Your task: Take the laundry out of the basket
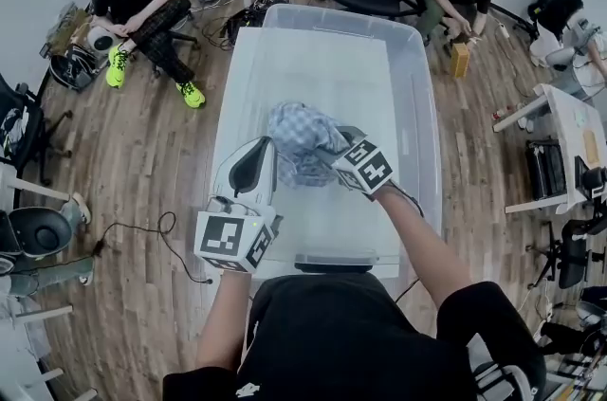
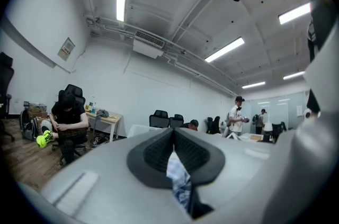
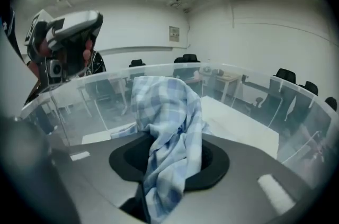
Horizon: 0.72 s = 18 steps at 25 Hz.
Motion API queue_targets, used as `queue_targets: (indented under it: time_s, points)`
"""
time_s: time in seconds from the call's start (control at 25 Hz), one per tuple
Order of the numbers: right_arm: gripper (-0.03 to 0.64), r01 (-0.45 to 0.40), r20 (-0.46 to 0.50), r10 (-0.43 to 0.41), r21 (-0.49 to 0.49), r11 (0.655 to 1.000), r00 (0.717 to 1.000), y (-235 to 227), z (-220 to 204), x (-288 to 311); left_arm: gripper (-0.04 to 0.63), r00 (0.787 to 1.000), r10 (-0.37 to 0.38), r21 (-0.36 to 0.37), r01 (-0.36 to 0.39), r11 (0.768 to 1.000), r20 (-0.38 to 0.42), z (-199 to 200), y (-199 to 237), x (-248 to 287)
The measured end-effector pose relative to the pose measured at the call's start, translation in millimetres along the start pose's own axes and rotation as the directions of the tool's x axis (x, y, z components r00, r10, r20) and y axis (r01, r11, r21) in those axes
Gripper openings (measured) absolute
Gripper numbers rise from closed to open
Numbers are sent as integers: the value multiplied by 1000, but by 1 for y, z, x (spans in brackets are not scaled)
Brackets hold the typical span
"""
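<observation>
Pinching checked cloth [image 1: 296,136] from two sides, within the walls of the clear basket [image 1: 424,115] | right gripper [image 1: 334,151] fingers clamped on a thick bunched fold; left gripper [image 1: 269,146] fingers nipped a thin edge | sagged between both, long axis left-right, bulk nearer right; likely needed a straight-up lift
</observation>
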State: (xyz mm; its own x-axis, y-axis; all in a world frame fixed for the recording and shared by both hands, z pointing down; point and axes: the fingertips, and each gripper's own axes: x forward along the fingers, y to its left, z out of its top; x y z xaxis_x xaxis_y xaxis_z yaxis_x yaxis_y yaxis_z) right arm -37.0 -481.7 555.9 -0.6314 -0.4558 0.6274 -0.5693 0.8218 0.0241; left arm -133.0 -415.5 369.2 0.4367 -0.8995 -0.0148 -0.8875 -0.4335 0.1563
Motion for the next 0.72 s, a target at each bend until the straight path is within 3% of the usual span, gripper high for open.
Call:
queue_targets:
  time_s: [0.24,0.72]
  points:
    - [150,46,154,-55,65,997,987,-4,31,-37,8,1000,-26,7,26,1000,-6,0,-9,4]
    - [150,83,318,-129,155,984,939,-3,49,-107,8,997,-68,7,68,998,-43,-13,-32,11]
